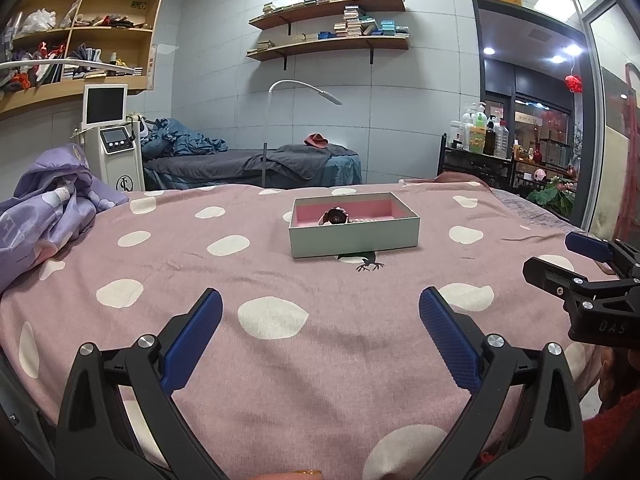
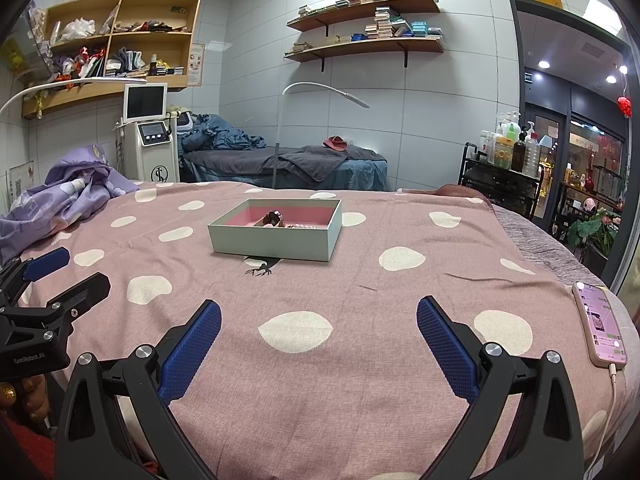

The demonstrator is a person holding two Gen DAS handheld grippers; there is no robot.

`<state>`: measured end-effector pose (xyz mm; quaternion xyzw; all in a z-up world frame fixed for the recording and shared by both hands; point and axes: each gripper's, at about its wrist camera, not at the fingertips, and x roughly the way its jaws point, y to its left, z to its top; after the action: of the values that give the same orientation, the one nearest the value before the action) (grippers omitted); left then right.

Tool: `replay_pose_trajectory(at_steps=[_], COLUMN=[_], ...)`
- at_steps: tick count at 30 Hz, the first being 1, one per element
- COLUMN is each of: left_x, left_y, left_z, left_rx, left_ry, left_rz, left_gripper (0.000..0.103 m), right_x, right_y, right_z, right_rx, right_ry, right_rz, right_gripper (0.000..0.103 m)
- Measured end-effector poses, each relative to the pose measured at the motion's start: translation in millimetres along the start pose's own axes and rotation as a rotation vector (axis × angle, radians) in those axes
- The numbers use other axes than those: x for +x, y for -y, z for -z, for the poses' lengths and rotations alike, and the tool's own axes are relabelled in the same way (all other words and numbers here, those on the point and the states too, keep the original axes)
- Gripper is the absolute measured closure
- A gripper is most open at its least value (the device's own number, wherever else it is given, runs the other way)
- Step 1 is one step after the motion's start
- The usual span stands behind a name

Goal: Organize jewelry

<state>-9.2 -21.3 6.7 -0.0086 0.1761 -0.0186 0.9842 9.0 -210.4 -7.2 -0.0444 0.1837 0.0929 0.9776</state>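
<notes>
Pink spotted bedspread [image 1: 280,360] lies bare around the box [image 1: 354,240], which already holds a watch [image 1: 335,216] and pearls [image 2: 302,226]. Your left gripper [image 1: 320,336] and right gripper [image 2: 319,336] hover spread and empty, so little seems left.

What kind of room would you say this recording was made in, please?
Probably a beauty or massage treatment room: a grey-covered treatment bed stands by the wall, beside a white floor-standing machine with a screen, and a black trolley of pump bottles.
</notes>
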Motion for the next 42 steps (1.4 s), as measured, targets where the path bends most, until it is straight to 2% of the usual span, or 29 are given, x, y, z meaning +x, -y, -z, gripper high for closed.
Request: replay_pose_trajectory(at_steps=[42], left_x=[-2.3], left_y=[-2.0], left_z=[-0.6], left_rx=[-0.001], left_ry=[0.008], left_rz=[-0.002], left_gripper=[0.006], right_x=[-0.8], right_y=[-3.0], right_z=[-2.6], right_rx=[-0.003], right_ry=[0.001], right_rz=[0.000], right_gripper=[0.007])
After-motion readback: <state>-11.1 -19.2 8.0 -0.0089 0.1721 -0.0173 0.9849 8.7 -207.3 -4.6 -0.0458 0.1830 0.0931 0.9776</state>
